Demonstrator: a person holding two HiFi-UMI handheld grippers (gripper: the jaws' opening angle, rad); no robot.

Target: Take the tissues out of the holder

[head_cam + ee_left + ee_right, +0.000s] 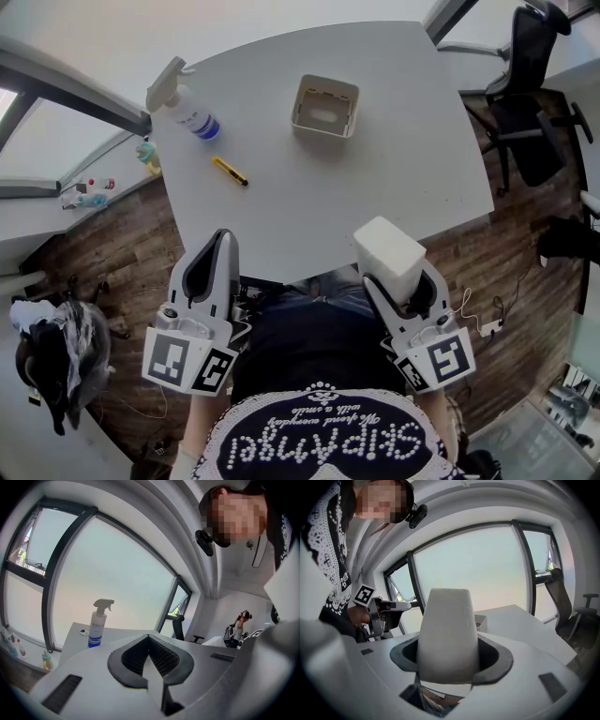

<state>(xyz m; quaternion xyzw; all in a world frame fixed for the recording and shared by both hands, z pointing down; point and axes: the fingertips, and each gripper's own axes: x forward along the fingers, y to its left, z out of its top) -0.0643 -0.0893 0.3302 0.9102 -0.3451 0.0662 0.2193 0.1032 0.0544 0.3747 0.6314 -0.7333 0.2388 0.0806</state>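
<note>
A white block of tissues [387,253] stands up between the jaws of my right gripper [397,278], which is shut on it near the table's front edge, over the person's lap. In the right gripper view the tissue block [447,634] fills the space between the jaws. The square off-white holder [322,129] sits open-topped at the far middle of the grey table [375,178], with nothing showing inside it. My left gripper [214,248] hangs at the front left off the table edge, its jaws [149,638] closed together with nothing between them.
A spray bottle [187,108] lies at the table's far left corner, with a yellow-and-black cutter [230,171] a little nearer. A black office chair [530,103] stands to the right of the table. Wood floor surrounds it.
</note>
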